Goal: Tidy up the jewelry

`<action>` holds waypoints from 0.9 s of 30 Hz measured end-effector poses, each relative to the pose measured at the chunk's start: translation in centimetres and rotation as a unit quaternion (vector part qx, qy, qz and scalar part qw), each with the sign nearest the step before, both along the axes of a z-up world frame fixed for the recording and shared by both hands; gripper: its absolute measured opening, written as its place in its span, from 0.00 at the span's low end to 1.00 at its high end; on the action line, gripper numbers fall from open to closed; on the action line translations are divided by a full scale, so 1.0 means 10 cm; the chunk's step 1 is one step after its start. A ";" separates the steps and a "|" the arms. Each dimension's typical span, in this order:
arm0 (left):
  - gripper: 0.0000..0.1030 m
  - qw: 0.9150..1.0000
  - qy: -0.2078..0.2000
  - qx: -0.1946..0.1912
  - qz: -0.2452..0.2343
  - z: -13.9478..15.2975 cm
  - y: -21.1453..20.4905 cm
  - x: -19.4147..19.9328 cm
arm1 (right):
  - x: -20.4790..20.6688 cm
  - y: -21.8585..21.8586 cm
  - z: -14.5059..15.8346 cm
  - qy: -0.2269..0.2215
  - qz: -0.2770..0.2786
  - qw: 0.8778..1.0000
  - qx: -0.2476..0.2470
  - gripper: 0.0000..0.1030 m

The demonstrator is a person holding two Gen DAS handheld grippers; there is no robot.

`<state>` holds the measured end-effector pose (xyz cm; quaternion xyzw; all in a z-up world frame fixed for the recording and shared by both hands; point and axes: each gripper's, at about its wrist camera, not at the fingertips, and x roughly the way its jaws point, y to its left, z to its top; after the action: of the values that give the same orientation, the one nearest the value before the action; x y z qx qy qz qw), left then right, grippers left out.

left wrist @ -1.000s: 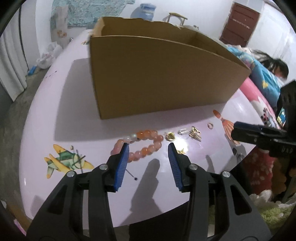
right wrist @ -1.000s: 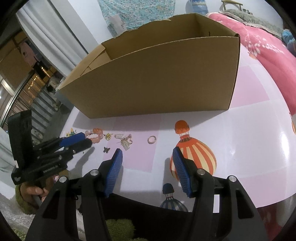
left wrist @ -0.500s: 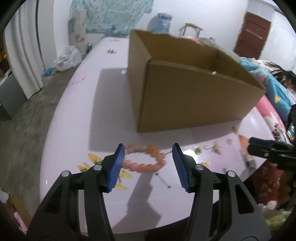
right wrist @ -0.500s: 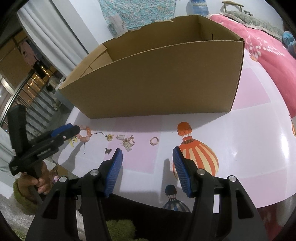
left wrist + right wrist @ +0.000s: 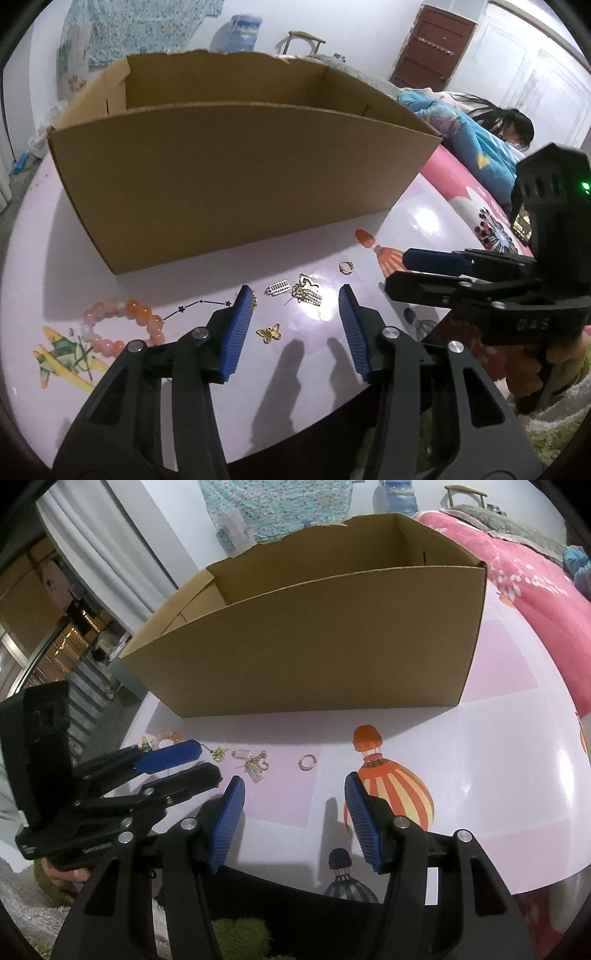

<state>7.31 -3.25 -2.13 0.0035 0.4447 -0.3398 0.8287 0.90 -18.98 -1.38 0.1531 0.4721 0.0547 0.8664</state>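
Several jewelry pieces lie on the pink table [image 5: 424, 221] in front of an open cardboard box [image 5: 236, 184]: a pink-orange bead bracelet [image 5: 122, 325] at left, a black star chain [image 5: 199, 306], a gold butterfly charm [image 5: 269, 332], a silver and gold charm cluster [image 5: 304, 291] and a ring [image 5: 346, 266]. My left gripper [image 5: 295, 328] hovers over the butterfly charm, its jaws closing with nothing pressed between the pads. My right gripper [image 5: 295, 812] stands open and empty just short of the ring [image 5: 307, 762], to the right of the left gripper [image 5: 184, 768].
The box [image 5: 314, 657] takes up most of the table's far side and looks empty inside. A person in blue lies on a pink bed [image 5: 491, 140] at the right. A green rug [image 5: 240, 938] lies below the table's near edge. Balloon prints [image 5: 388, 794] decorate the tabletop.
The bracelet has been drawn to the left, away from the charms, stretching the black chain out. My left gripper swung left, then back right over the butterfly charm. The right gripper stayed put.
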 end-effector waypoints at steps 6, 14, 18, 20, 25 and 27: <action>0.43 0.999 0.027 -0.001 0.019 -0.17 0.09 0.16 | 0.00 -0.01 -0.01 0.000 -0.002 1.000 0.003 0.54; 0.36 0.999 -0.005 0.029 0.029 -0.08 0.16 0.14 | -0.01 -0.01 -0.02 0.001 -0.002 1.000 0.001 0.54; 0.25 0.995 -0.034 0.093 0.015 -0.08 0.04 0.10 | 0.00 0.01 -0.02 0.000 0.001 1.000 0.000 0.54; 0.23 0.994 -0.040 0.102 0.008 -0.08 -0.01 0.08 | 0.00 0.02 -0.02 0.000 0.003 1.000 -0.001 0.54; 0.13 0.993 -0.038 0.113 0.003 -0.11 -0.07 0.09 | 0.01 0.01 -0.01 -0.002 0.002 1.000 -0.004 0.54; 0.10 0.993 -0.036 0.115 0.004 -0.12 -0.09 0.10 | 0.01 0.00 -0.01 -0.002 0.001 1.000 -0.004 0.54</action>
<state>8.34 -4.12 -3.30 0.1096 0.4505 -0.2827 0.8397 1.01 -18.99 -1.50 0.1495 0.4709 0.0537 0.8677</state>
